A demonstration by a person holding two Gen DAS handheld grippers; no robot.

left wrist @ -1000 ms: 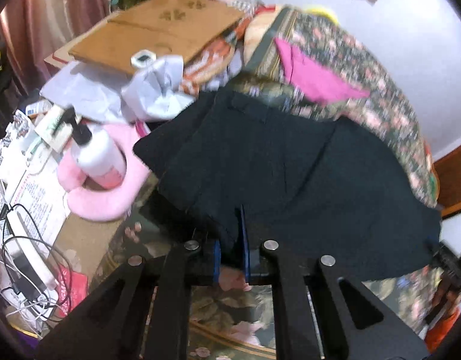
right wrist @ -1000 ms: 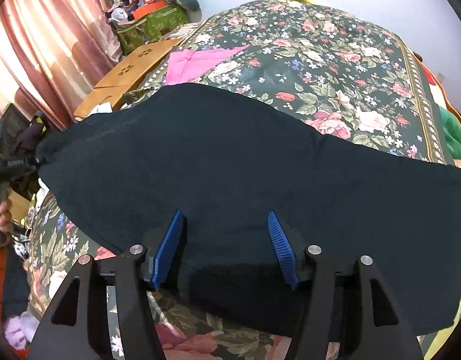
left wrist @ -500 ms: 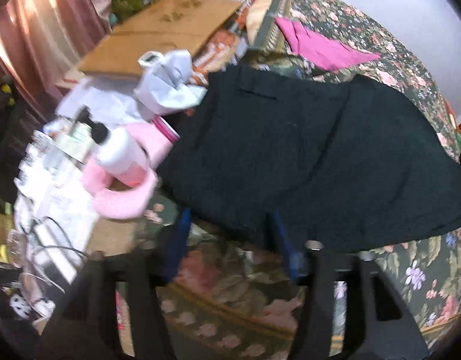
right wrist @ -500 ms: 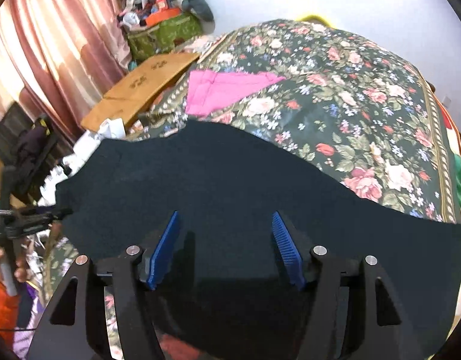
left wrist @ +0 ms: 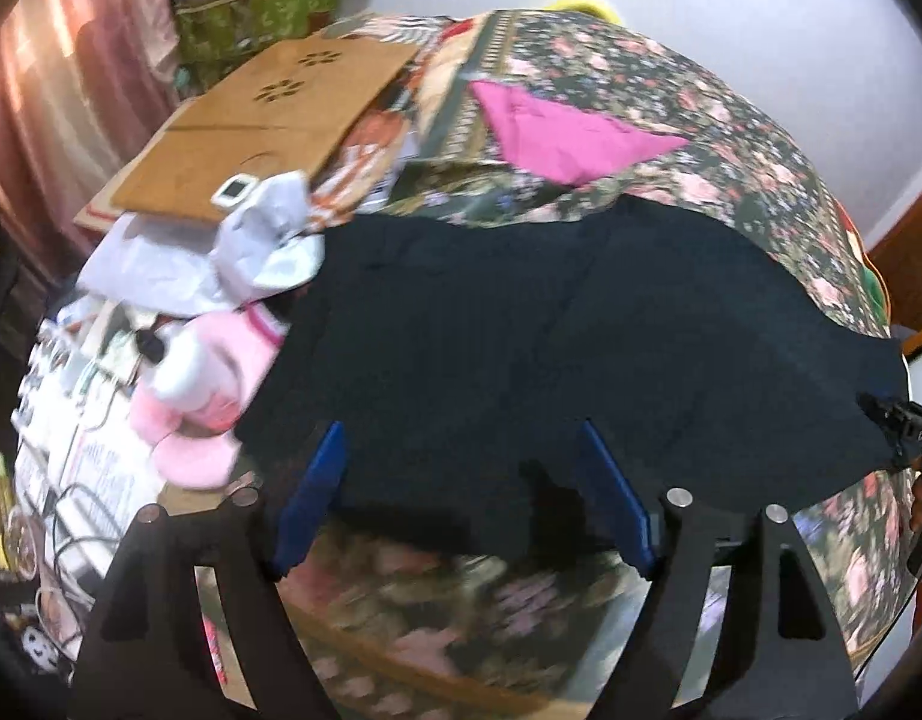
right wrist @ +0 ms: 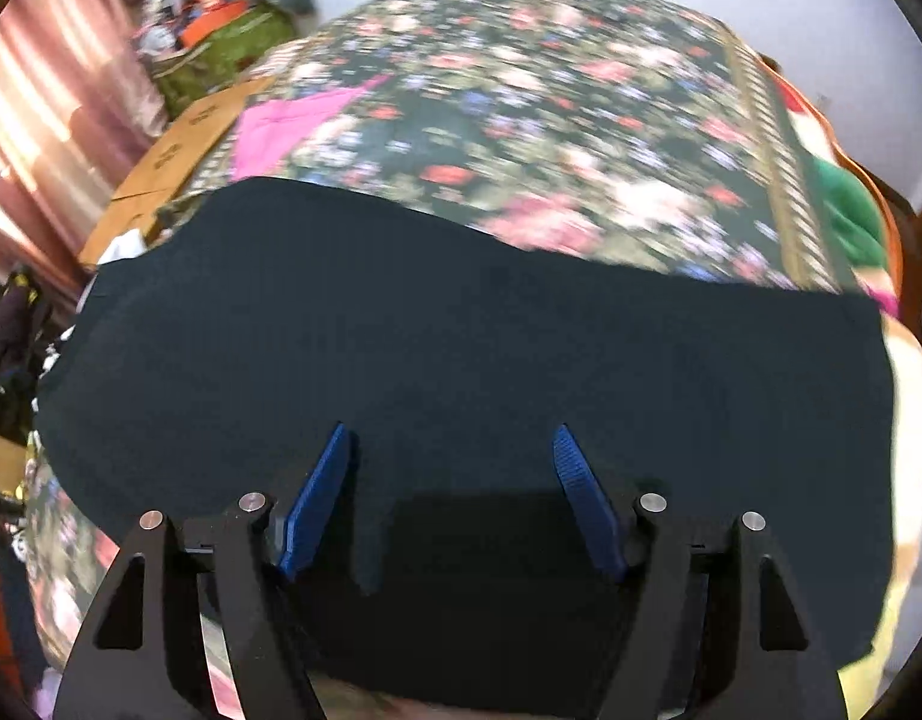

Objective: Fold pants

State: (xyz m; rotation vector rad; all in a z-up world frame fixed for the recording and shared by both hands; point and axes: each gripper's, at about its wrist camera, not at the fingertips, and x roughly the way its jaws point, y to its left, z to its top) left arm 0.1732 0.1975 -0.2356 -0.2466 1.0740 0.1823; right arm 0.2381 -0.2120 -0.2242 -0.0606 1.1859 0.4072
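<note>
Both grippers have let go of the dark pants since a second ago, when the left one was clamped on the near hem; its blue pads now stand wide apart with nothing between them.

Largest in both views is the floral bedspread (left wrist: pixel 731 138) (right wrist: pixel 521 96), which covers the bed out to its far edge under a pale wall. The dark pants (left wrist: pixel 581 348) (right wrist: pixel 461 348) lie spread flat across the bed's near half, one end reaching the left edge beside the clutter, the other running to the right edge. The near hem hangs toward the bed's near edge.

A pink cloth (left wrist: pixel 563 138) (right wrist: pixel 281 126) lies on the bedspread beyond the pants, toward the far left corner. Off the left edge, a brown board (left wrist: pixel 251 132) rests flat, with a crumpled white bag (left wrist: pixel 269 240) at its near side and a pink plush item (left wrist: pixel 203 396) just beside the pants' left end.

The left gripper (left wrist: pixel 461 498) hovers at the near hem, jaws spread wide and holding nothing. The right gripper (right wrist: pixel 452 498) sits over the pants' near portion, its jaws equally wide, with fabric showing between them but not pinched. Whether its fingers touch the cloth cannot be told.
</note>
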